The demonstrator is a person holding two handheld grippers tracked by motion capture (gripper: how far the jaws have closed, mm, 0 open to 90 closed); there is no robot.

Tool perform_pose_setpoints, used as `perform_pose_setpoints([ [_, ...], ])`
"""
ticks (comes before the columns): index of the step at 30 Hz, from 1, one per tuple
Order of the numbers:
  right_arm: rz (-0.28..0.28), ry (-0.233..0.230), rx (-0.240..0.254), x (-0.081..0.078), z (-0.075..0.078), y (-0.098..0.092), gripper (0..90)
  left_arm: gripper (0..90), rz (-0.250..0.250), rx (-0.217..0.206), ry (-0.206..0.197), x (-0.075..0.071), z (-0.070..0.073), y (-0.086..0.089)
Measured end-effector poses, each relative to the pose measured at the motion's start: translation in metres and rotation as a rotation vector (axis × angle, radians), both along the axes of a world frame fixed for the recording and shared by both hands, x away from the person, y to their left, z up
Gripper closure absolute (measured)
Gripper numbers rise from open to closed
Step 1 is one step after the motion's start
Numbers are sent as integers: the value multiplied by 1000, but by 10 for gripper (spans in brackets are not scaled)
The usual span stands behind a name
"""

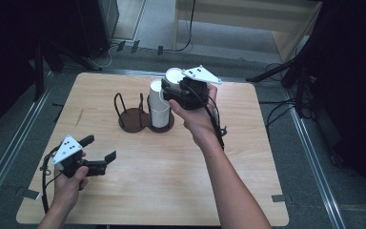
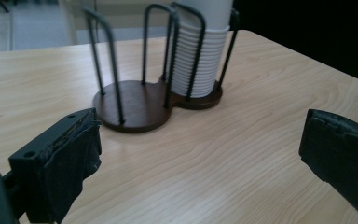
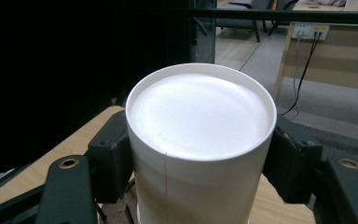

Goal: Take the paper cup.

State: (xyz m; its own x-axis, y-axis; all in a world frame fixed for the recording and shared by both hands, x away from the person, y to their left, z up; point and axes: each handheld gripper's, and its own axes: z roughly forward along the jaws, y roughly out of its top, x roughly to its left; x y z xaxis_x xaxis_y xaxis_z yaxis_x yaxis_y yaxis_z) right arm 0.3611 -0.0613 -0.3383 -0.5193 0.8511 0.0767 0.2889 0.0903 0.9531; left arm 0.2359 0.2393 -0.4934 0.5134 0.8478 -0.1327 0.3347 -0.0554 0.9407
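Right gripper view shows right hand-held gripper clamped on a white paper cup, bottom up, one pad on each side wall. High view places that cup just above and behind the cup stack in the wire holder. Best done by lifting straight up until clear of the stack, with a steady, gentle squeeze to avoid crushing the thin wall. Wire loops beside the stack could catch a tilted cup. Left hand-held gripper hangs over the surface, jaws wide and empty, well apart from the holder; empty ring straight ahead of it.
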Motion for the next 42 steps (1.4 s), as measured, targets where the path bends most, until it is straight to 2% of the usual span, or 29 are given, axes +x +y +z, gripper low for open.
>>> perform_pose_setpoints([
  [4,3,6,3,-6,-4,-8,326,0,-32,12,-16,7,4,-20],
  [5,6,7,7,-7,-5,-10,326,0,-32,12,-16,7,4,-20],
  [7,7,5,2,-9,-8,-13,326,0,-60,28,-26,11,7,-34],
  [14,13,10,8,-19,-12,-24,326,0,-103,2,-36,21,11,-60],
  [17,16,10,7,-23,-14,-26,326,0,-113,4,-39,23,12,-66],
  [18,18,15,8,-27,-15,-28,326,0,-130,6,-46,25,13,-75],
  [26,30,8,-6,-43,-21,-33,326,0,-180,4,-72,28,19,-100],
  [27,35,8,-7,-45,-22,-33,326,0,-193,12,-76,30,20,-107],
  [34,55,27,-10,-56,-33,-31,326,0,-214,32,-90,36,18,-126],
  [42,86,42,-8,-67,-40,-29,326,2,-243,17,-106,40,21,-140],
])
